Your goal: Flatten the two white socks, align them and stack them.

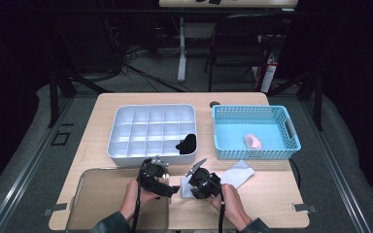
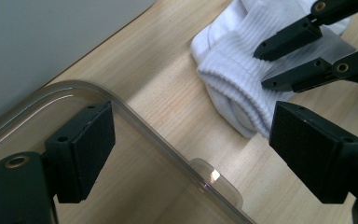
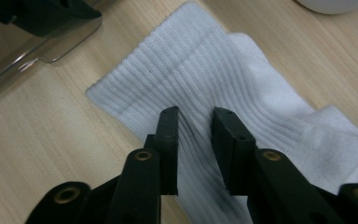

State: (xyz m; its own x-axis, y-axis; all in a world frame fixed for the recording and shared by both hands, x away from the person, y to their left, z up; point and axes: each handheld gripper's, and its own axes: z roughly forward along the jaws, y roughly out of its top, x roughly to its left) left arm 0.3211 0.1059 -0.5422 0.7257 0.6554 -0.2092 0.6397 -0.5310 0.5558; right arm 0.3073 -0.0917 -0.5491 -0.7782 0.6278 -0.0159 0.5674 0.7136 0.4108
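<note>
A white ribbed sock (image 1: 240, 174) (image 2: 228, 70) (image 3: 191, 60) lies flat on the wooden table near its front edge. My right gripper (image 1: 194, 189) (image 3: 198, 116) points down onto its cuff end, and the narrow jaws pinch a puckered fold of the fabric. In the left gripper view the right gripper (image 2: 266, 65) sits on the sock's ribbing. My left gripper (image 1: 174, 188) (image 2: 191, 140) hovers just left of the sock, jaws wide open over the corner of a clear plastic tray (image 1: 102, 194) (image 2: 135, 116), with nothing between them.
A white divided organizer (image 1: 126, 151) stands behind the grippers with a black item (image 1: 187, 143) in its front right compartment. To its right a blue basket (image 1: 255, 112) holds a pink item (image 1: 253, 141). A folding chair (image 1: 238, 43) stands beyond the table.
</note>
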